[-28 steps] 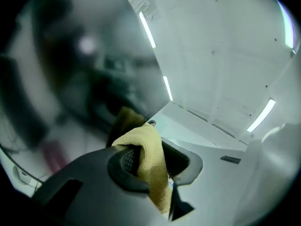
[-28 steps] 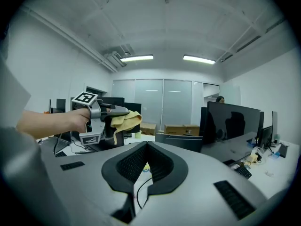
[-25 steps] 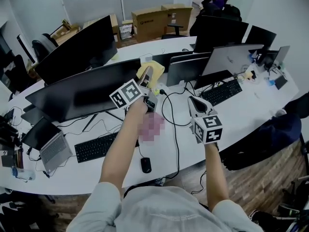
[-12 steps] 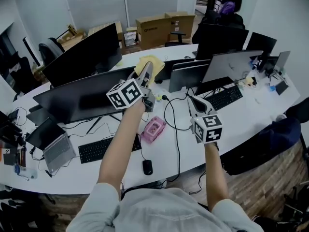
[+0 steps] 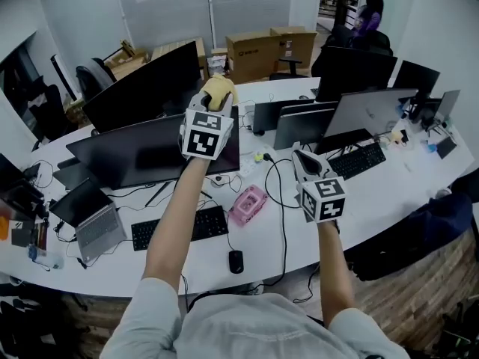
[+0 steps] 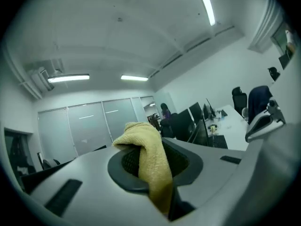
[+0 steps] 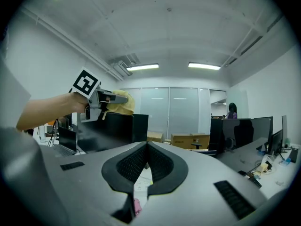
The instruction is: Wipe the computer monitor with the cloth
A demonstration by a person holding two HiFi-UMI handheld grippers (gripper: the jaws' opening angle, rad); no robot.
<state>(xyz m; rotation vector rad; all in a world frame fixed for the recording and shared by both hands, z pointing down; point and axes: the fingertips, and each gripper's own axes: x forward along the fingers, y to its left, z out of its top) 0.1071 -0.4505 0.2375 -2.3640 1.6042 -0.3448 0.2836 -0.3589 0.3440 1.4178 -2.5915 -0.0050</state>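
Cloth [image 5: 218,88] pinched in left tongs [image 5: 208,103] near monitor [image 5: 142,152] top | right tongs [image 5: 300,155] closed, empty

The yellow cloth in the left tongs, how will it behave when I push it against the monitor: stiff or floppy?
Probably floppy: the cloth folds over and droops from the left tongs. It looks light and soft, so it should flatten against the monitor rather than scratch it. Its loose end may bunch up when dragged.
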